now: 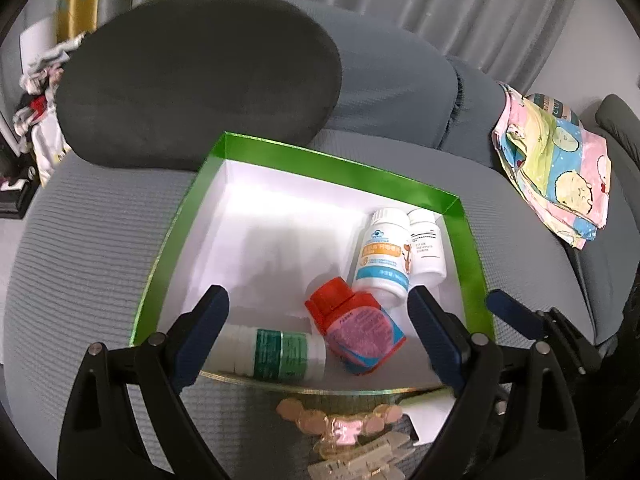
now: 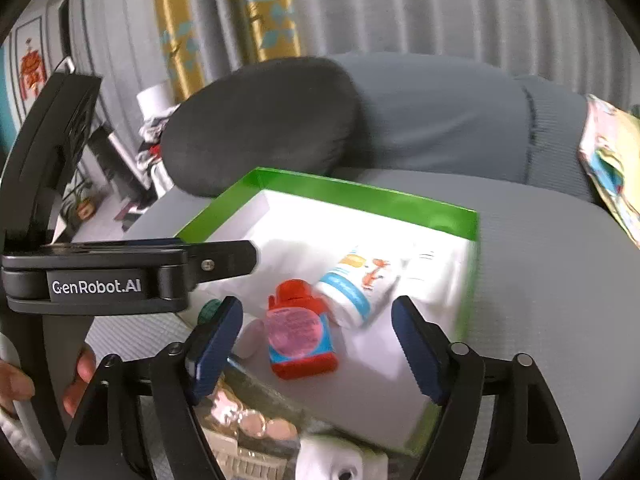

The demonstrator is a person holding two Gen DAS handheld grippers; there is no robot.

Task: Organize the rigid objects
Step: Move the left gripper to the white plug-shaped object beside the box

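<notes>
On the grey sofa seat [image 1: 100,240] a green-rimmed box [image 1: 320,160] is placed, and four bottles are laid inside it. Two white bottles [image 1: 384,256] are seen at its far right corner, a red bottle [image 1: 356,328] and a green-labelled bottle [image 1: 276,354] near its front edge. The left gripper [image 1: 320,320] and right gripper [image 2: 316,340] are both held open, with nothing gripped.

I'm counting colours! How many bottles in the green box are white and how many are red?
White bottles: 3, one with an orange and blue label, a plain one, one with a green label
Red bottles: 1
Total: 4, all lying in the green box
</notes>
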